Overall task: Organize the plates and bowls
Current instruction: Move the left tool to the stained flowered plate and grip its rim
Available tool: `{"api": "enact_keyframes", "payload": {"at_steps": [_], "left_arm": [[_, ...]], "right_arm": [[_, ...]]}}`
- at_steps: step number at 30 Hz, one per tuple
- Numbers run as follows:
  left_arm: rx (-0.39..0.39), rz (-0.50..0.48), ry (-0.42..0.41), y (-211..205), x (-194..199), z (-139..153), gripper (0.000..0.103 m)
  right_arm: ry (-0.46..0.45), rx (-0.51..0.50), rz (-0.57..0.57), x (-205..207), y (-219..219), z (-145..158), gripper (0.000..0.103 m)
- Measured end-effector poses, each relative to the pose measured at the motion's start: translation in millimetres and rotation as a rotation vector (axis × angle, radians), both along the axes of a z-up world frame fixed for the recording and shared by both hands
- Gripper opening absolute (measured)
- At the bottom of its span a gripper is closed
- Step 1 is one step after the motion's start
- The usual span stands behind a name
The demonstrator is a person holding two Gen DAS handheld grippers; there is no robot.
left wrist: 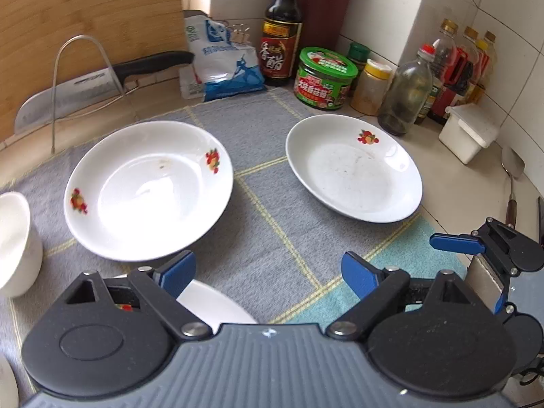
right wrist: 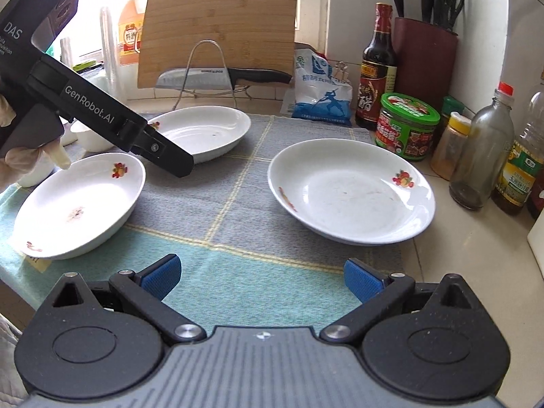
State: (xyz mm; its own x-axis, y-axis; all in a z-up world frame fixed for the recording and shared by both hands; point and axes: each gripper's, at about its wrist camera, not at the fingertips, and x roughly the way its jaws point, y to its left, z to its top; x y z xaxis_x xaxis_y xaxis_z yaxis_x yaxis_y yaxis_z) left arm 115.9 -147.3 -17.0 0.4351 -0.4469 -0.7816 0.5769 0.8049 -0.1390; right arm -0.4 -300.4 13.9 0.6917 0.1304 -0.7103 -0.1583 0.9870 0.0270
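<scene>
Three white plates with red flower marks lie on a grey and teal cloth (right wrist: 231,204). The far plate (left wrist: 149,188) (right wrist: 204,132) is at the back left. The right plate (left wrist: 353,168) (right wrist: 350,192) is near the jars. The near plate (right wrist: 81,204) (left wrist: 214,302) lies under my left gripper. A white bowl (left wrist: 17,244) (right wrist: 90,139) stands at the left. My left gripper (left wrist: 268,272) is open and empty above the near plate's edge; its body (right wrist: 112,115) shows in the right wrist view. My right gripper (right wrist: 261,278) is open and empty over the cloth's front.
A vinegar bottle (right wrist: 379,68), green-lidded jar (right wrist: 406,125), spice jar (right wrist: 450,146) and oil bottles (right wrist: 482,149) line the right wall. A salt bag (right wrist: 321,88), knife (right wrist: 217,76) in a wire rack, cutting board (right wrist: 217,27) and knife block (right wrist: 425,57) stand behind. A white box (left wrist: 469,132) sits right.
</scene>
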Motion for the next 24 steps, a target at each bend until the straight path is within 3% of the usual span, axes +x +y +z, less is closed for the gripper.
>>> {"api": "enact_keyframes", "payload": {"at_steps": [5,11,24], "left_arm": [[-0.042,0.088,0.000,41.2,-12.5,2.0,0.092],[-0.039,0.131,-0.043,80.7,-25.2,6.5,0.092],[-0.063,0.261,-0.016,147.4,-29.2,-1.9,0.093]], "right_arm": [[0.005,0.006,0.070,0.8,31.2,0.3,0.103],[0.032,0.008,0.148,4.1,69.1,-3.9,0.103],[0.086,0.019,0.271,7.0,117.5,-17.7,0.103]]}}
